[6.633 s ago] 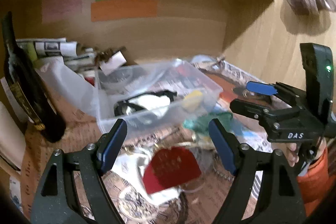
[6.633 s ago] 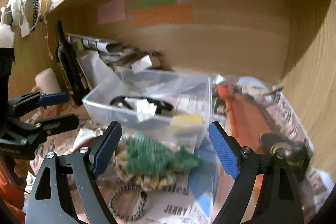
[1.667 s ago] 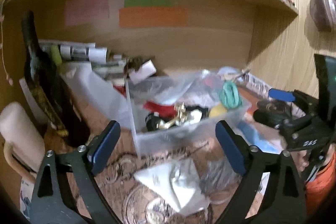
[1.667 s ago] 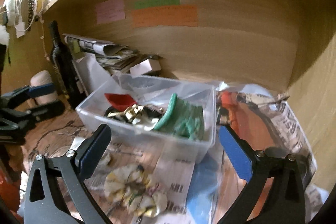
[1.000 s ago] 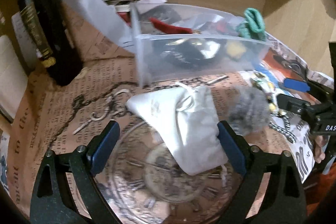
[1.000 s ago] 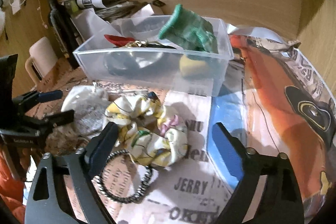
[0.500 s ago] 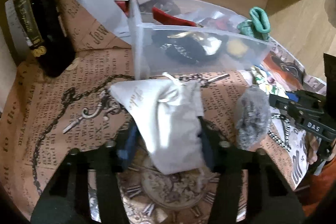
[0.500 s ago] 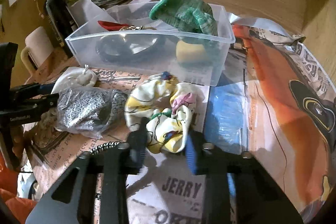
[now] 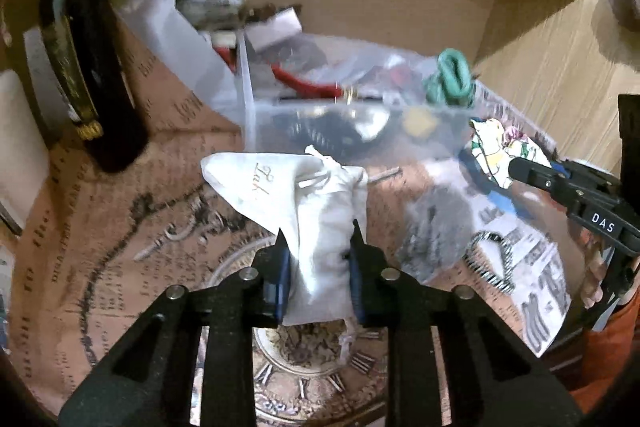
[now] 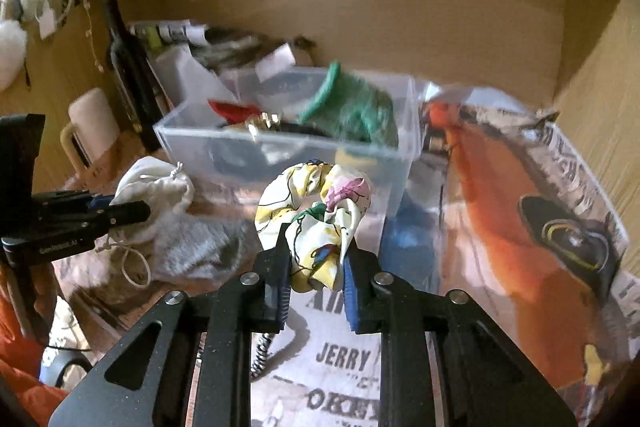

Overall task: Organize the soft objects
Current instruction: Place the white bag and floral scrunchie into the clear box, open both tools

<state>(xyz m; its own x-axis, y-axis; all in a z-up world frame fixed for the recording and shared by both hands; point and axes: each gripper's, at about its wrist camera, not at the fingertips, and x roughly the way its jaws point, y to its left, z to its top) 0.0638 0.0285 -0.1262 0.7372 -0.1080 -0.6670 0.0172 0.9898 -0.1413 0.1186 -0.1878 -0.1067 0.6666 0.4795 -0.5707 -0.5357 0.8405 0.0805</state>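
Counts: 1 white pouch (image 9: pixel 320 223), 1 floral scrunchie (image 10: pixel 316 215), 1 grey fuzzy bag (image 10: pixel 200 251), 1 clear bin (image 10: pixel 288 143), 1 dark bottle (image 9: pixel 92 67), 1 beaded bracelet (image 9: pixel 496 259), 1 mug (image 10: pixel 90 123). In the bin: 1 green knit piece (image 10: pixel 352 107), 1 red item, 1 yellow item, something black w/ gold bits; rest too blurred to count.

Left gripper (image 9: pixel 318 247) is low and near, pointing twd the bin, fingers clamped on the pouch's lower half. Pouch lifted off the printed paper (image 9: pixel 100 227), just in front of the bin's near wall, drawstring hanging.

Right gripper (image 10: pixel 316 255) sits right of the left one, also aimed at the bin, fingers squeezed on the scrunchie's near edge. Scrunchie is held up in front of the bin's right half, above the newsprint (image 10: pixel 344 359).

Grey bag lies on the paper btwn the two grippers, near the pouch. Bracelet near-right of it. Bottle far left, mug beside it.
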